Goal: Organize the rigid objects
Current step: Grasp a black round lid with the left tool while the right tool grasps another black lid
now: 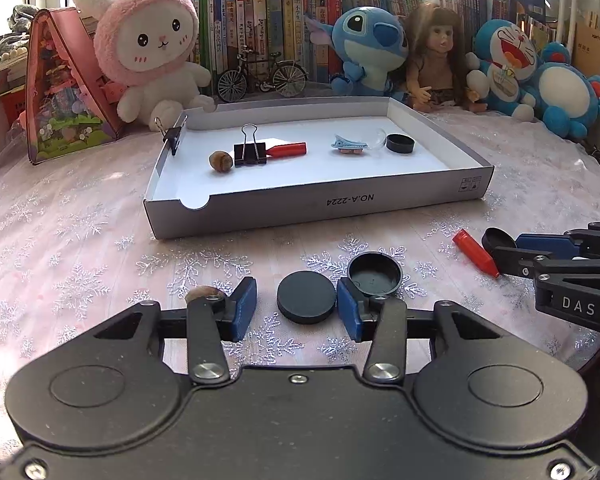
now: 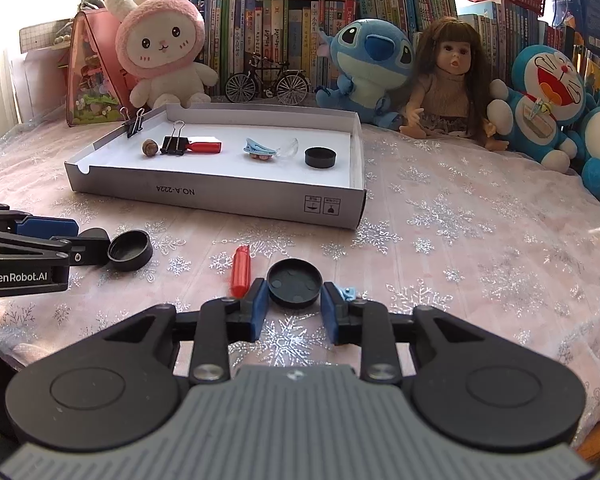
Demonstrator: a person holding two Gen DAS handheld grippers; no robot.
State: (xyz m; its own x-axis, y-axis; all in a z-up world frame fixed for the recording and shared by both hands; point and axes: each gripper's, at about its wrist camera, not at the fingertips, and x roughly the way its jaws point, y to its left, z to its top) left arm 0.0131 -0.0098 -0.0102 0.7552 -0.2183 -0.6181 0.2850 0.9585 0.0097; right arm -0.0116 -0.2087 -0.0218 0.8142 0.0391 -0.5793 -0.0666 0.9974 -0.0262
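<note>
your left gripper (image 1: 296, 308) sat low over the cloth w/ a flat black cap (image 1: 306, 298) right between its blue pads (image 1: 244, 304). there was a visible gap on both sides, so jaws were narrow-ish but not pinching it. an upturned black cap (image 1: 375, 274) lay just beyond the right-hand pad, touching or nearly, can't tell. a brown nut (image 1: 202, 293) peeked out behind the other finger.

your right gripper (image 2: 295, 308) had another upturned cap (image 2: 295, 283) just past its fingertips, pads either side and close. whether they pressed it, couldn't tell. the red crayon (image 2: 240, 270) lay just beside the left-hand pad, and a bit of blue clip (image 2: 347, 293) sat behind the other one.

the white tray (image 1: 320, 200) was well ahead, near wall facing you, w/ a nut, binder clip, red piece, blue clip and cap spread inside and bare floor between them. open cloth lay between the grippers and the tray. plush toys (image 2: 162, 50) lined the back.
</note>
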